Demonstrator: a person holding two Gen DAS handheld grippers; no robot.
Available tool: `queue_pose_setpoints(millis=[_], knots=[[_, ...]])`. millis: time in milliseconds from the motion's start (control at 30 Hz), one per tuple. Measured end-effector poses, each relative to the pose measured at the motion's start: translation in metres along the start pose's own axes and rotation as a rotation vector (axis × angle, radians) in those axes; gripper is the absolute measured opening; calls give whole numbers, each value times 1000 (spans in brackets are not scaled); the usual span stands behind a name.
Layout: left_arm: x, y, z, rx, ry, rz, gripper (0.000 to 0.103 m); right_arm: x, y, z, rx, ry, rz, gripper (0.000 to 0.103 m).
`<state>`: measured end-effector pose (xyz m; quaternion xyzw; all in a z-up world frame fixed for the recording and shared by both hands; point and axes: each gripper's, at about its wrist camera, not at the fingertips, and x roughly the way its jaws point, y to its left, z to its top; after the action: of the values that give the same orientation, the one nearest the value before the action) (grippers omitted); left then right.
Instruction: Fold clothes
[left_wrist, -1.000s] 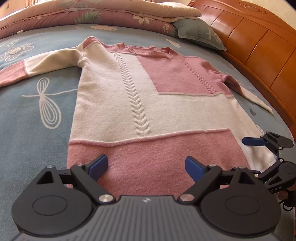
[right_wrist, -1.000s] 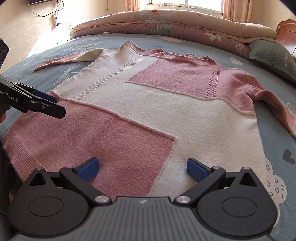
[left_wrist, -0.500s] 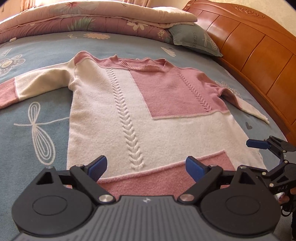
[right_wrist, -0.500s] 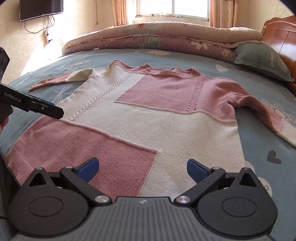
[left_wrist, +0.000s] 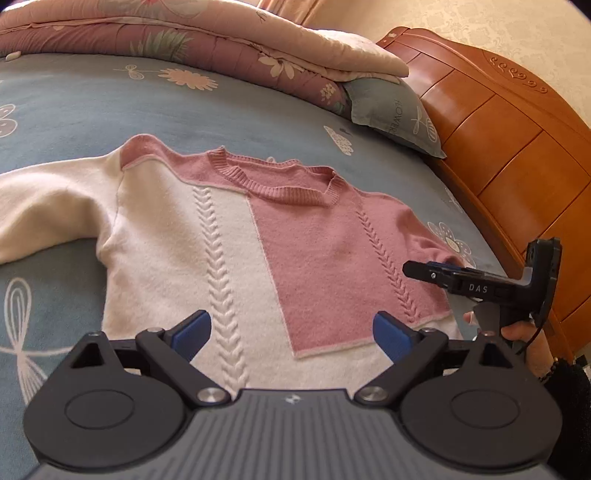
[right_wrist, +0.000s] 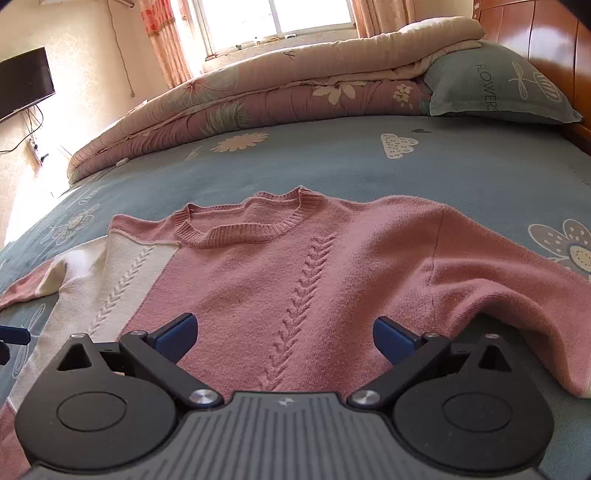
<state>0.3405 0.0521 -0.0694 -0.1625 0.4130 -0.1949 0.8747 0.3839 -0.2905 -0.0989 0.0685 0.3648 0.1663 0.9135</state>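
A pink and cream knit sweater (left_wrist: 229, 236) lies flat, front up, on the blue bedspread, collar toward the far side and both sleeves spread out. My left gripper (left_wrist: 291, 330) hovers open over the sweater's middle, above the cream cable panel and the pink block, holding nothing. My right gripper (right_wrist: 284, 334) is open over the pink chest area (right_wrist: 295, 273), below the ribbed collar (right_wrist: 243, 225), and is empty too. In the left wrist view the right gripper's fingers (left_wrist: 436, 271) show side-on at the right, above the pink sleeve, held by a hand (left_wrist: 517, 328).
A folded floral quilt (right_wrist: 280, 96) and a grey-green pillow (right_wrist: 495, 88) lie along the far side of the bed. A wooden headboard (left_wrist: 517, 140) runs along the right. Blue bedspread (right_wrist: 369, 162) stretches between sweater and quilt. A wall-mounted TV (right_wrist: 22, 86) hangs at left.
Both grippers have moved forward over the sweater from the hem toward the collar; the pink hem band has dropped out of view. Both stayed open and empty.
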Motion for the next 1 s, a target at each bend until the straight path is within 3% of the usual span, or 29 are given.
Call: queue_pose_setpoints(millis=[33,133,200,233,300,400,533,633,733,800,833,900,1000], knots=[[12,2,11,-4,3,-6,94,6,-4,-1,17,21,10,103],[46,23,19,-58,12,78,94,13,-16,-11,-22,42,-34,103],[55,40,17,-80,-21,152,92,12,-26,-11,-43,61,-115,102],[55,49,14,-86,-48,184,92,9,-33,-10,-16,59,-90,101],[46,60,12,-98,-71,164,92,4,-47,-7,54,54,-27,101],[36,62,20,-104,-52,231,92,3,-48,1,76,73,-21,101],[40,54,41,-91,-45,99,92,-1,-26,18,-6,4,-23,103],[65,42,58,-53,-16,18,93,9,-24,25,-30,-9,-17,103],[97,52,65,-105,46,21,91,26,-44,21,28,46,-59,102],[93,59,67,-90,-18,130,91,23,-58,16,51,29,-40,98],[90,64,69,-84,-49,186,85,20,-60,17,46,29,-84,95],[84,74,70,-124,-53,160,81,17,-63,20,35,27,-196,95],[79,71,75,-122,-23,142,81,13,-71,21,77,29,-182,98]])
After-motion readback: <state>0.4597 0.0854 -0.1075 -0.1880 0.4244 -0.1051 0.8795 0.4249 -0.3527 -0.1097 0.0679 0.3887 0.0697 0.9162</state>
